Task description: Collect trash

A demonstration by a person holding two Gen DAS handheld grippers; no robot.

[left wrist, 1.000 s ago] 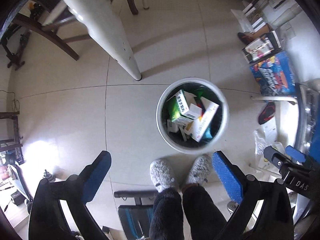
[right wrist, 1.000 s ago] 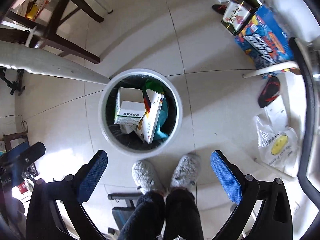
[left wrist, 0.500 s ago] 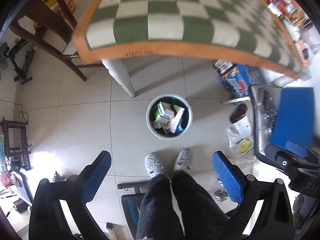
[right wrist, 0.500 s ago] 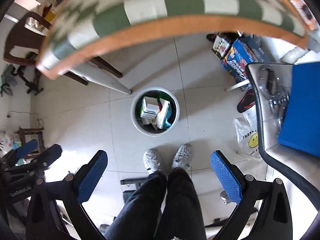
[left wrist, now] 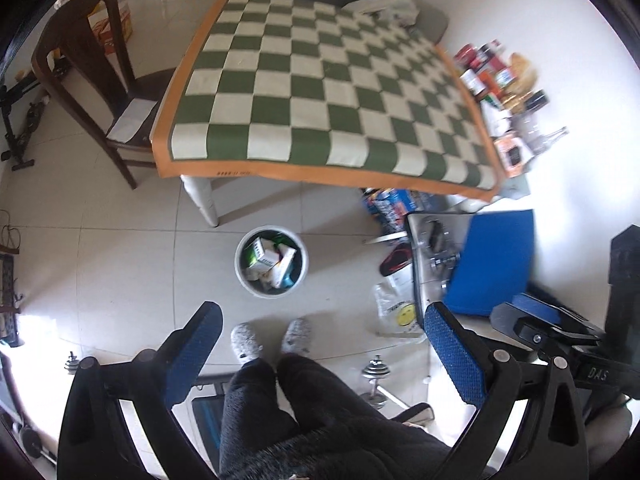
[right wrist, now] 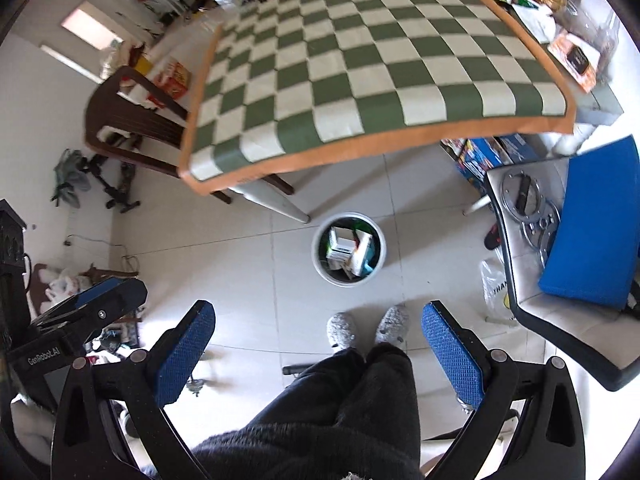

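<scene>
White trash bin (left wrist: pixel 272 266) — full of cartons — sits on the floor well below both tools (left wrist: pixel 320 356) (right wrist: pixel 318 354), each gaping empty.

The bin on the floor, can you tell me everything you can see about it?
The bin is round with a white rim and wall and a dark inside. It stands upright on the pale tiled floor, near the white table leg but apart from it, in front of the person's grey slippers. It has no lid and is packed with boxes standing on end, white, green and teal. Neither gripper touches it.
</scene>
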